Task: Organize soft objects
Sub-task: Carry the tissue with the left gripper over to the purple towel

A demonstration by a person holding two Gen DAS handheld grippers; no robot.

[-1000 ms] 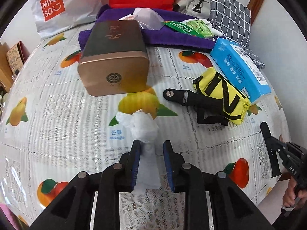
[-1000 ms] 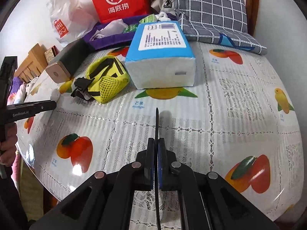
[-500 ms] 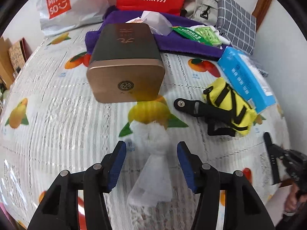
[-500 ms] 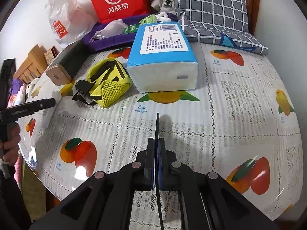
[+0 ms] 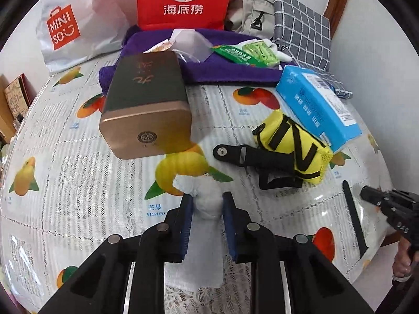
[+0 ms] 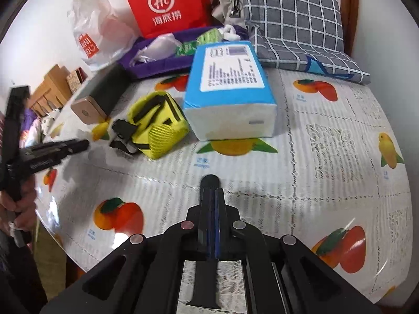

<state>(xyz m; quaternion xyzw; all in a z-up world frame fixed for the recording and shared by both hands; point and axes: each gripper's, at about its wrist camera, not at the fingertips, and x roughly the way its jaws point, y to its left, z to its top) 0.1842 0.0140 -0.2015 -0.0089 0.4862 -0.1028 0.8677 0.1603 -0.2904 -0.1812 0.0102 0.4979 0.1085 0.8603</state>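
In the left wrist view my left gripper [image 5: 207, 202] is shut on a crumpled white tissue [image 5: 205, 201], which hangs down between the blue pads over the fruit-print tablecloth [image 5: 65, 183]. A yellow pouch with black straps [image 5: 290, 146] lies to the right, against a blue tissue pack [image 5: 316, 107]. In the right wrist view my right gripper [image 6: 213, 191] is shut and empty, low over the cloth, short of the blue tissue pack [image 6: 227, 91] and the yellow pouch [image 6: 157, 125]. The left gripper [image 6: 52, 151] shows at the left edge there.
A bronze and dark box [image 5: 146, 107] lies ahead of the left gripper. Behind it are a purple cloth [image 5: 222, 70] with green packets, a red paper bag [image 5: 183, 0], a white Miniso bag [image 5: 68, 28] and a grey checked cushion [image 6: 293, 21].
My left gripper opened, letting the tissue drop, then moved forward and closed on it again higher up. My right gripper stayed shut and tilted, moving a little forward.
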